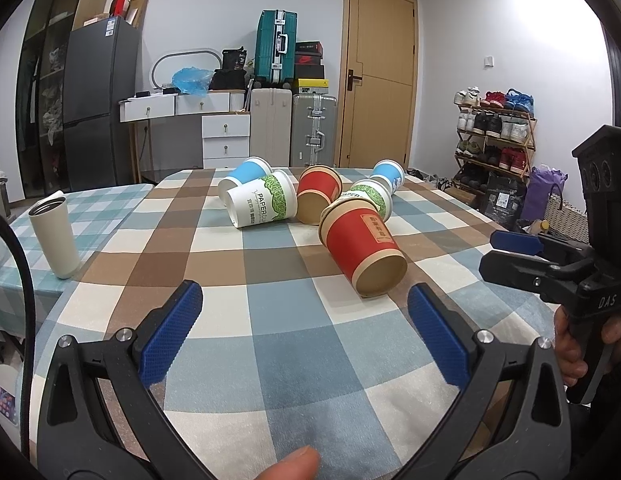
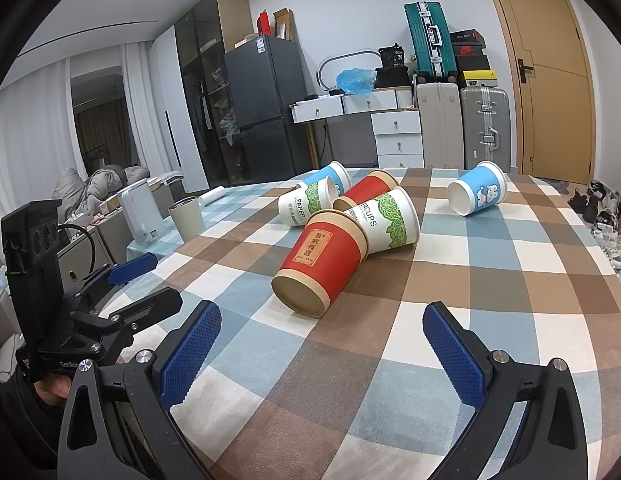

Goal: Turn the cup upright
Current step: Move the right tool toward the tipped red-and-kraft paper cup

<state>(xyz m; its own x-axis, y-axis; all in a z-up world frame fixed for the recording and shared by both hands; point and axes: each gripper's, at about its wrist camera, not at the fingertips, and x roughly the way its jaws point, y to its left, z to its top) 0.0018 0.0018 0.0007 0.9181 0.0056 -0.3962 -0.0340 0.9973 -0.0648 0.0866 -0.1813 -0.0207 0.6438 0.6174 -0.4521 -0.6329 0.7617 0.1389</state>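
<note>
Several paper cups lie on their sides on the checked tablecloth (image 1: 270, 320). The nearest is a red cup (image 1: 362, 250), its base toward me; it also shows in the right wrist view (image 2: 320, 258). Behind it lie two white-green cups (image 1: 260, 200) (image 2: 384, 216), another red cup (image 1: 318, 194) and two blue cups (image 1: 246, 174) (image 2: 478, 194). My left gripper (image 1: 304, 300) is open and empty, just short of the near red cup. My right gripper (image 2: 322, 322) is open and empty, also just short of that cup, and it shows at the right edge of the left wrist view (image 1: 510, 248).
An upright beige tumbler (image 1: 54, 236) stands on the adjoining table at the left, also in the right wrist view (image 2: 186, 218). A white kettle (image 2: 140, 216) stands beside it. Suitcases, drawers, a fridge and a shoe rack (image 1: 494, 136) line the room behind.
</note>
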